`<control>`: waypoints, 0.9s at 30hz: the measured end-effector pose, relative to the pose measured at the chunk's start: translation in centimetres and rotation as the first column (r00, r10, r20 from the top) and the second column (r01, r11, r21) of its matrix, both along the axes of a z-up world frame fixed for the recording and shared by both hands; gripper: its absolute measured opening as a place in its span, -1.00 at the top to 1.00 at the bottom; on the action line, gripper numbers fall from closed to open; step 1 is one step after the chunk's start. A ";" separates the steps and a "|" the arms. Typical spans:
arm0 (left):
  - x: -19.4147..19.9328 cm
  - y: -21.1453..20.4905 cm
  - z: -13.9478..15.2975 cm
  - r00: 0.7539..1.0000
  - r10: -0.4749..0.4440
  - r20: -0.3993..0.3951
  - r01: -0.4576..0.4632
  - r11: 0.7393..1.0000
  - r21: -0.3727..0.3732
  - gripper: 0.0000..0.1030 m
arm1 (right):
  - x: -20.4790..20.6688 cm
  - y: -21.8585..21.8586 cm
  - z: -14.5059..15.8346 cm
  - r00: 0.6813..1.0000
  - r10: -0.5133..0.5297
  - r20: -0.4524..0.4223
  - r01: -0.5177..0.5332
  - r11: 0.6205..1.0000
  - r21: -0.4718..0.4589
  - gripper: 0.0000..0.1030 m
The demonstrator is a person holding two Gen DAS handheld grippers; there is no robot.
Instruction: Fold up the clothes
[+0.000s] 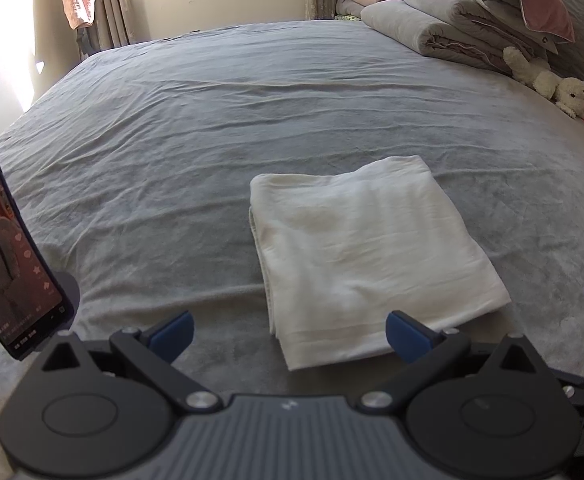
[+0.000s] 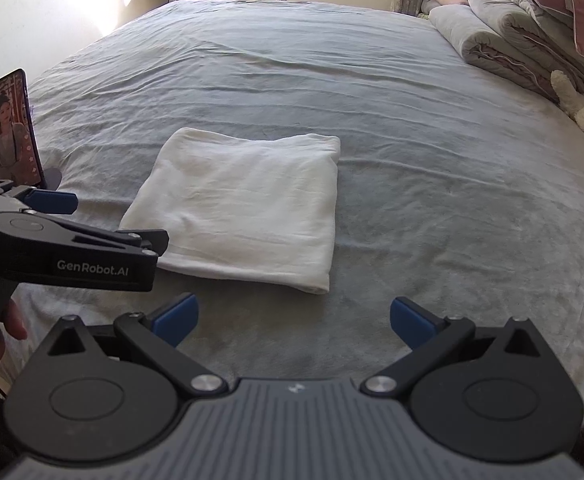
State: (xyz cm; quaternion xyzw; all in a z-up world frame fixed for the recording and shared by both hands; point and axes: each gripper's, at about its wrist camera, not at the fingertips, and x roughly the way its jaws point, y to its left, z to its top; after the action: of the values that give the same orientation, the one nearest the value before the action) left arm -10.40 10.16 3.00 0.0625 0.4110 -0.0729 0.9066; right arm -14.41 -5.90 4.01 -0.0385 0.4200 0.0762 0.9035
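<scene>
Left gripper (image 1: 289, 334) and right gripper (image 2: 292, 320) both spread wide, empty. White cloth (image 2: 243, 204) lies folded on the bed (image 2: 412, 100) (fold looks finished); next probably set aside.

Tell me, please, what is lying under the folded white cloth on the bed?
The cloth lies flat on the grey sheet, which shows all round it. Its stacked layers show at the edge; whatever is between them or directly beneath is covered.

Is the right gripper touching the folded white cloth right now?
Apart. The right wrist view shows bare grey bedsheet between the open right gripper and the folded white cloth.
</scene>
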 end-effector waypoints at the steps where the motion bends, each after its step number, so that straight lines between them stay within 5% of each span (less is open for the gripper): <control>1: 0.0 0.0 0.0 1.000 -0.002 0.001 0.002 1.000 -0.001 -0.99 | 0.0 0.0 0.0 1.000 0.005 0.002 -0.005 1.000 -0.002 -1.00; 11: 0.8 0.2 0.3 1.000 -0.010 0.000 0.010 0.999 -0.036 -0.99 | 2.1 -1.5 -0.4 0.997 0.070 -0.026 -0.069 0.996 0.052 -1.00; 20: 1.8 0.0 0.7 1.000 0.013 -0.009 -0.014 0.999 -0.045 -0.99 | 5.3 -4.6 -0.5 0.995 0.014 -0.103 0.008 0.978 0.207 -1.00; 27: 1.9 -1.0 1.6 0.998 0.051 0.025 -0.051 0.999 -0.010 -0.99 | 5.6 -5.4 -0.6 0.994 -0.021 -0.107 0.043 0.978 0.202 -1.00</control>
State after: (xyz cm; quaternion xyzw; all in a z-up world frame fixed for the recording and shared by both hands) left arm -8.46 9.20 4.55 0.0489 0.4007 -0.0508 0.9135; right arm -8.76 -11.31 3.41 0.0651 0.4570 0.1061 0.8807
